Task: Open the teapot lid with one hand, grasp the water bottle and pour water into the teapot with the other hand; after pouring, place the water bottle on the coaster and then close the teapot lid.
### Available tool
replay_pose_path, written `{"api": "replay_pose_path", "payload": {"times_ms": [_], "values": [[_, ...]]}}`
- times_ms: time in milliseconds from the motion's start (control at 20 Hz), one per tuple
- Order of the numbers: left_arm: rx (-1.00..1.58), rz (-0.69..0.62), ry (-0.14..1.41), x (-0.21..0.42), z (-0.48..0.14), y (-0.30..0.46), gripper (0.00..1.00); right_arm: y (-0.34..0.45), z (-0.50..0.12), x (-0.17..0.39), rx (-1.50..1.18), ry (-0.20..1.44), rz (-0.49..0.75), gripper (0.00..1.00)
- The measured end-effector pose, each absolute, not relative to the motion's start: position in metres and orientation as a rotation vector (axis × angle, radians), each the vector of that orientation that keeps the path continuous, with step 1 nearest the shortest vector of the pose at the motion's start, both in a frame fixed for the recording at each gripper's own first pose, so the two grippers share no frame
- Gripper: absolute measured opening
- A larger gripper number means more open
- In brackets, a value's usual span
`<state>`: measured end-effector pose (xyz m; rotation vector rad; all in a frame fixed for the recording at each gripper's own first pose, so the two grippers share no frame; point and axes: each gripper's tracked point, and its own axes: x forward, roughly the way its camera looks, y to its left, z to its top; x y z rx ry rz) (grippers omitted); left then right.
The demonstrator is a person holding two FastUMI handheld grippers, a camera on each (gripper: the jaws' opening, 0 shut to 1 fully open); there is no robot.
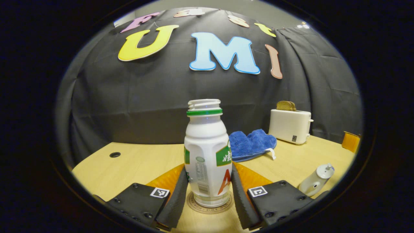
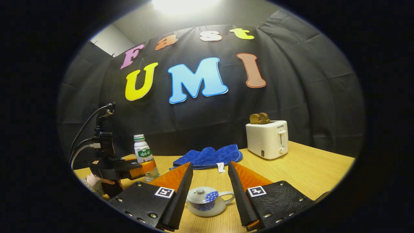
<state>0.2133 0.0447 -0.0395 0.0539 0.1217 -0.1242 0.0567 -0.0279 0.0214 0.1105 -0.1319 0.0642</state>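
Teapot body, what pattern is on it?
Blue scale-like pattern on the pale teapot, best in right gripper view.

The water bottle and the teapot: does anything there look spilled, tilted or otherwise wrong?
Nothing stands out. The water bottle stands upright on the coaster, uncapped, between the left gripper's fingers. The teapot sits level on its saucer with the lid on. No water shows on the table.

White, green-ringed bottle (image 1: pixel 207 152); blue cloth (image 1: pixel 250 145); white toaster (image 1: pixel 290 125); blue-patterned teapot (image 2: pixel 203 198).
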Motion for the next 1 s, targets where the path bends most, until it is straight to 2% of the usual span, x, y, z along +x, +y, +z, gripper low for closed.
{"api": "replay_pose_path", "payload": {"times_ms": [100,150,200,250,400,550,600,1000], "values": [[0.055,-0.122,0.122,0.213,-0.039,0.045,0.79,-0.029,0.022,0.057,0.117,-0.132,0.061,0.67],[0.057,-0.121,0.123,0.213,-0.040,0.045,0.80,-0.030,0.022,0.057,0.119,-0.134,0.060,0.67],[0.060,-0.120,0.123,0.213,-0.040,0.045,0.72,-0.030,0.022,0.057,0.120,-0.134,0.057,0.67],[0.067,-0.119,0.124,0.213,-0.039,0.044,0.77,-0.031,0.022,0.058,0.121,-0.132,0.056,0.67],[0.065,-0.115,0.117,0.212,-0.036,0.044,0.76,-0.031,0.020,0.057,0.124,-0.127,0.059,0.67],[0.057,-0.109,0.104,0.210,-0.033,0.044,0.96,-0.032,0.021,0.058,0.123,-0.127,0.055,0.67],[0.059,-0.103,0.104,0.208,-0.031,0.046,1.00,-0.032,0.020,0.058,0.124,-0.127,0.055,0.67],[0.068,-0.084,0.051,0.177,-0.009,0.046,1.00,-0.026,0.025,0.055,0.130,-0.139,0.077,0.67]]}}
